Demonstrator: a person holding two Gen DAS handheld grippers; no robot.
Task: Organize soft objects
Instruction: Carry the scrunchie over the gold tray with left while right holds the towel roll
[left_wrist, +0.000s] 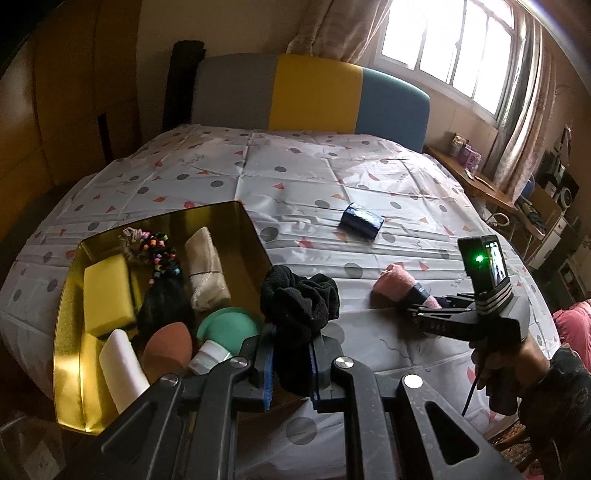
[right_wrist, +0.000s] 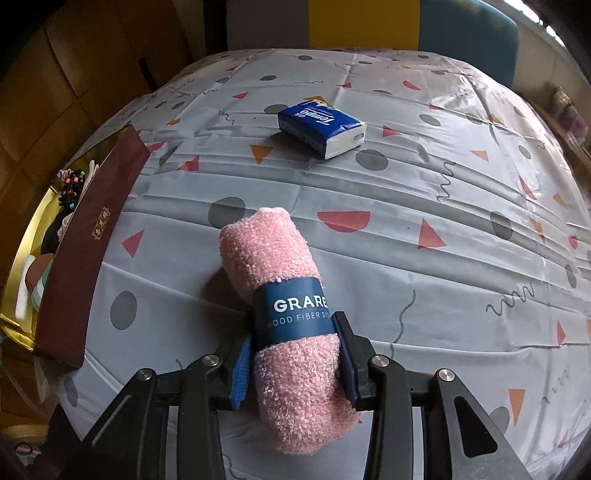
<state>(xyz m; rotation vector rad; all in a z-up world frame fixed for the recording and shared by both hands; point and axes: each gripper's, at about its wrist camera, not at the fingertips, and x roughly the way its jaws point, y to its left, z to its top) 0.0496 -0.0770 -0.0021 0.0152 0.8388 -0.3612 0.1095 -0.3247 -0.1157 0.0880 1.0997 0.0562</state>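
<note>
My left gripper (left_wrist: 291, 354) is shut on a black fluffy scrunchie (left_wrist: 301, 302) and holds it at the right edge of the gold-lined box (left_wrist: 70, 295). The box holds a yellow sponge (left_wrist: 107, 291), a beaded hair tie (left_wrist: 162, 254), a beige cloth roll (left_wrist: 207, 273), a brown makeup sponge (left_wrist: 168, 347), a green puff (left_wrist: 229, 325) and a white foam piece (left_wrist: 122, 369). My right gripper (right_wrist: 295, 354) is closed around a rolled pink towel (right_wrist: 284, 317) with a blue paper band, lying on the bed. The towel also shows in the left wrist view (left_wrist: 399, 286).
A blue tissue pack (right_wrist: 323, 127) lies on the patterned sheet (right_wrist: 443, 192) farther up the bed; it also shows in the left wrist view (left_wrist: 362, 219). The box's maroon outer wall (right_wrist: 92, 243) stands left of the towel. A headboard (left_wrist: 314, 92) is at the far end, a side table (left_wrist: 476, 177) at the right.
</note>
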